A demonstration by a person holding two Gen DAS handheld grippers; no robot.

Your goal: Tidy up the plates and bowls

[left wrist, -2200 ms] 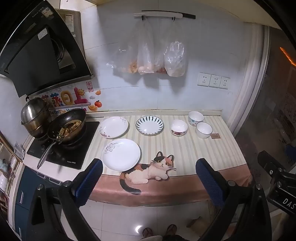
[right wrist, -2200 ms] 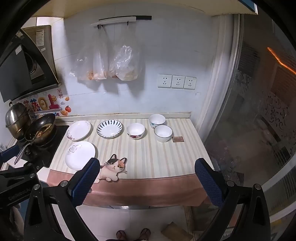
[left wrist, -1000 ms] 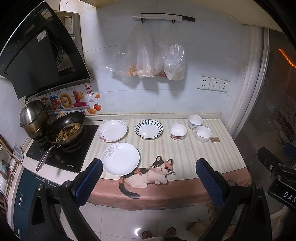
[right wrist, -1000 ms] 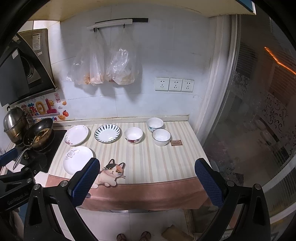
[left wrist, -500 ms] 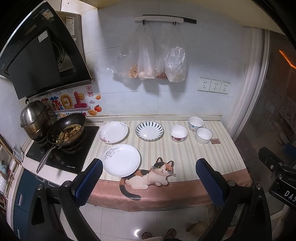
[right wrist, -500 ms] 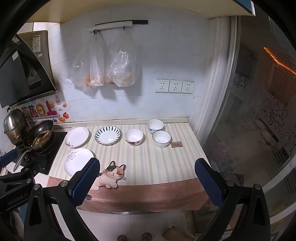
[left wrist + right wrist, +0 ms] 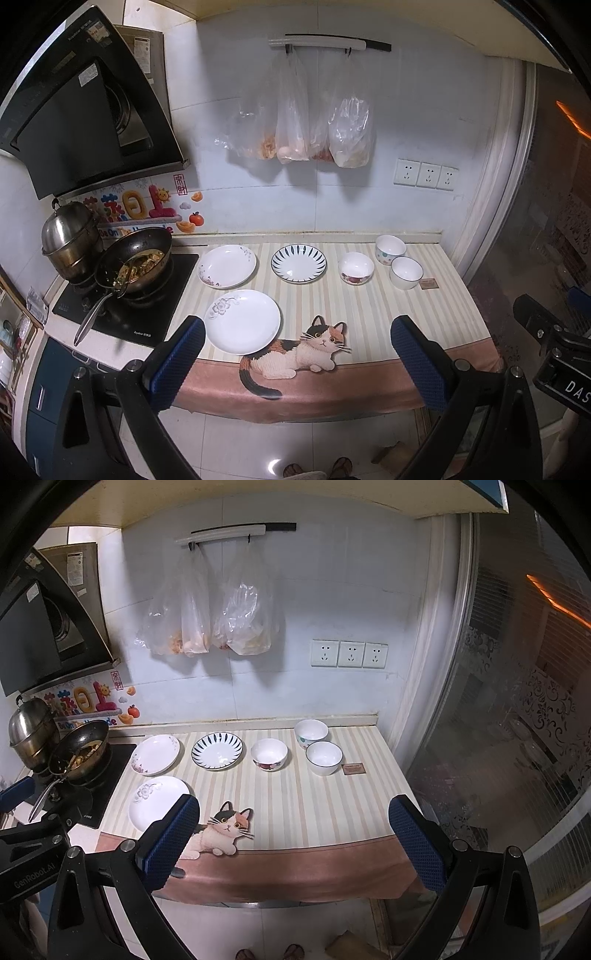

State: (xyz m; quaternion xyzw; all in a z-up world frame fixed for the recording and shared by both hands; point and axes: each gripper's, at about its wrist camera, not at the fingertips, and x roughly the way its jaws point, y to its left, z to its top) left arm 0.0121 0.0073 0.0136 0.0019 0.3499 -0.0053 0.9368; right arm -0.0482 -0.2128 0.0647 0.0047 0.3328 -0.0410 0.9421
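Both grippers hang in front of the counter [image 7: 369, 295], clear of it. The left gripper [image 7: 297, 349] has its blue pads spread wide at the bottom of the left view, with nothing between them; the right gripper [image 7: 293, 829] is spread just as wide at the bottom of the right view, also holding nothing. On the striped cloth at mid-frame stand three plates and three bowls, all apart from one another. A white plate [image 7: 242, 321] with a grey flower lies nearest the front edge, left of centre, just beside the cat picture [image 7: 299, 350]. Behind it, toward the wall, sits a flowered plate [image 7: 227, 266], and to its right a blue-rayed plate [image 7: 299, 263]. Further right comes a bowl with red pattern [image 7: 356, 268], then a dotted bowl [image 7: 390, 249] by the wall and a blue-rimmed bowl [image 7: 406, 273] just in front of it. A small brown tag [image 7: 429, 283] lies right of that bowl. At left a wok [image 7: 135, 264] of food sits on the stove, a steel pot [image 7: 70, 240] behind it. Plastic bags [image 7: 295, 122] hang from a wall rail at upper centre.
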